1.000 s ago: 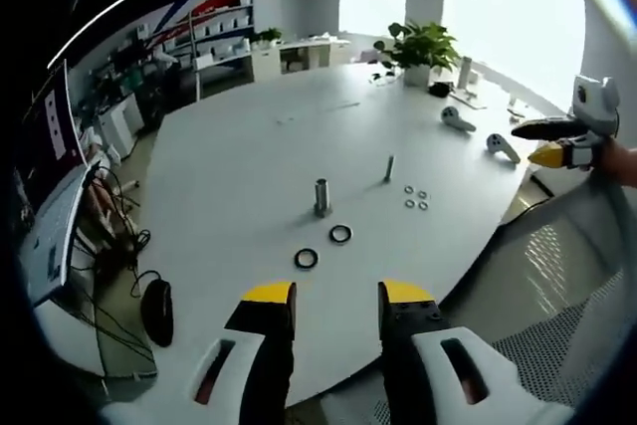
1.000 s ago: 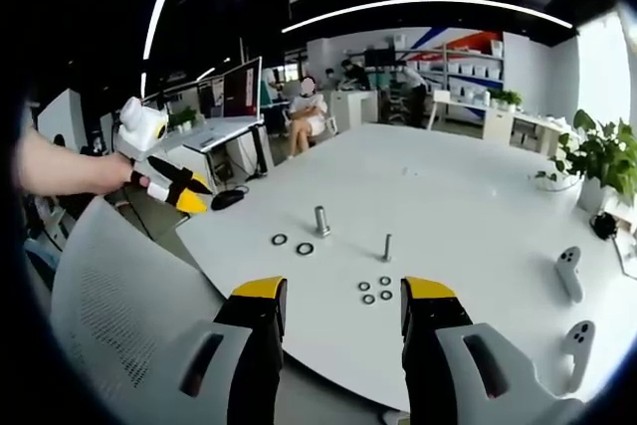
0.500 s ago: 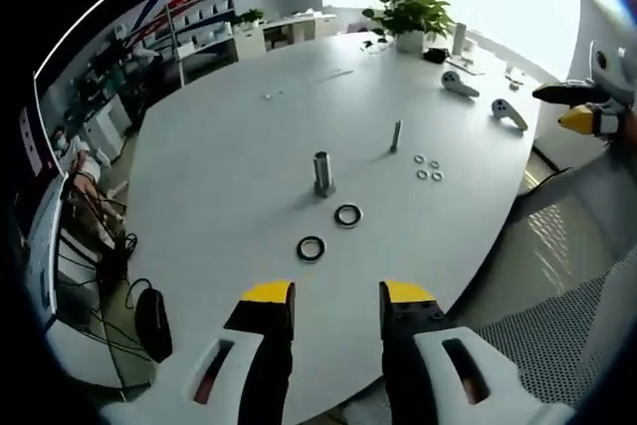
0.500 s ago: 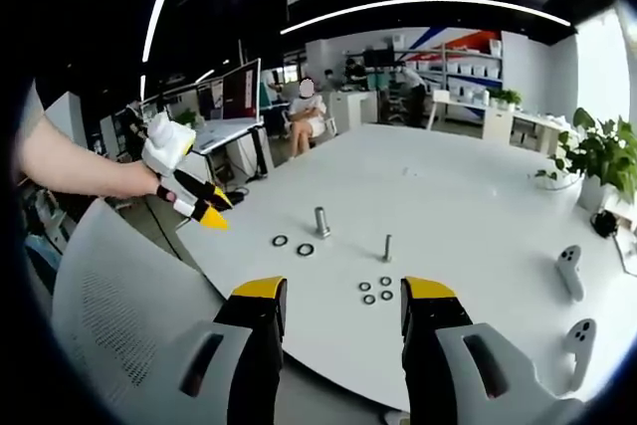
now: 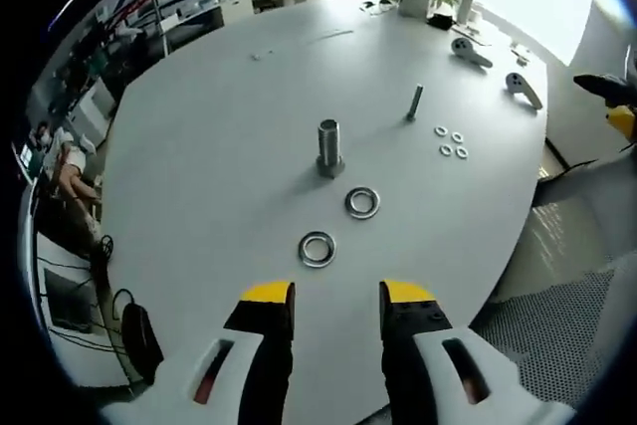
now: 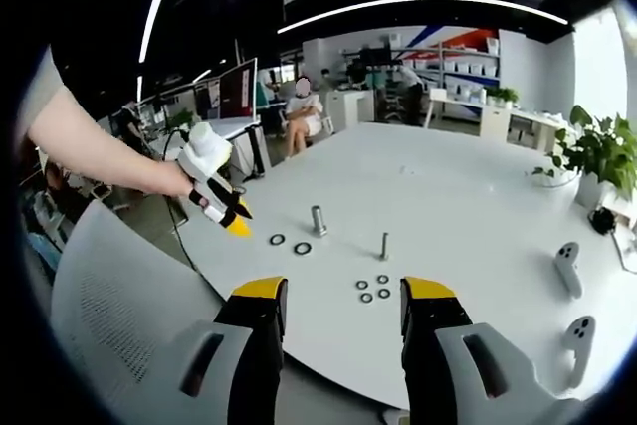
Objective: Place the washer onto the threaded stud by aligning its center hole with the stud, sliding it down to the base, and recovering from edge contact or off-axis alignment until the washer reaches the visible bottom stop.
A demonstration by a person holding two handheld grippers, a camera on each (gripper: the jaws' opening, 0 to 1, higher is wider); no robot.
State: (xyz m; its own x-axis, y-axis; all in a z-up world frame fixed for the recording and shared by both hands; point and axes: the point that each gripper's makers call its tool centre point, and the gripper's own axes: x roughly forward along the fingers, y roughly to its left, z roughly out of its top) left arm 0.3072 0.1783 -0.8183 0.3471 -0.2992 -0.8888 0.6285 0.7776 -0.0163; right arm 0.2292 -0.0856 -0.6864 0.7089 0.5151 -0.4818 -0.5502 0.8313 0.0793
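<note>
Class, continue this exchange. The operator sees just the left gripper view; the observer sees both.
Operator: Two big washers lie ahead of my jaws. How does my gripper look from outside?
Observer: In the right gripper view your left gripper hangs near the table's edge, short of the big washers, tips angled down.
Operator: What holds it?
Observer: A hand on a bare forearm reaching in from that view's left.
Operator: And the right gripper?
Observer: The right gripper is open and empty, and the four small washers lie just ahead of its jaws.
</note>
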